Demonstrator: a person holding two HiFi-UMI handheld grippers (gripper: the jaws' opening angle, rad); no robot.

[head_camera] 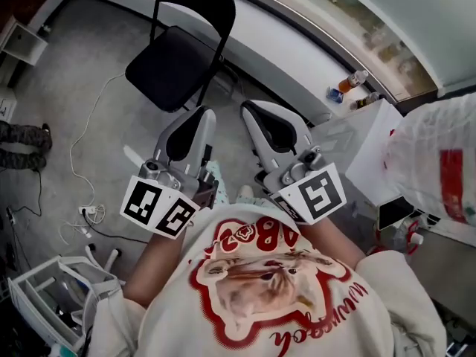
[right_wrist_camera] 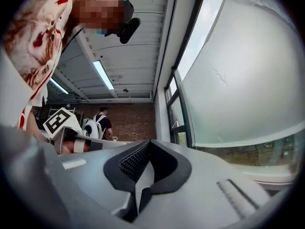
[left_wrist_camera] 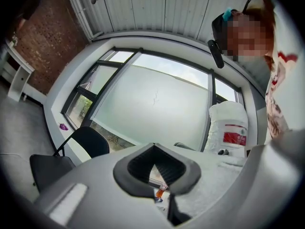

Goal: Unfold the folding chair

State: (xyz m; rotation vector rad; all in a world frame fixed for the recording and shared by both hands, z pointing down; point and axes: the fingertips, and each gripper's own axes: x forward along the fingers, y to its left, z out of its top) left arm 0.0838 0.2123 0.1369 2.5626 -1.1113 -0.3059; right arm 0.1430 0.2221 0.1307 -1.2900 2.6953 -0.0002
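The black folding chair [head_camera: 175,65] stands opened out on the grey floor by the white window sill, seat down and backrest [head_camera: 195,6] up. It also shows at the lower left of the left gripper view, chair [left_wrist_camera: 47,168]. Both grippers hang close in front of my chest, well short of the chair and touching nothing. My left gripper [head_camera: 202,114] has its jaws together with nothing held, and so it looks in its own view, left gripper [left_wrist_camera: 157,168]. My right gripper [head_camera: 253,110] beside it is likewise shut and empty, right gripper [right_wrist_camera: 143,168].
A white bag with red print [head_camera: 435,166] sits on a white box [head_camera: 364,140] at the right. Bottles [head_camera: 355,80] stand on the sill. A white cable and power strip [head_camera: 89,213] lie on the floor at left, near a white rack [head_camera: 44,296]. Another person's feet [head_camera: 22,143] show at far left.
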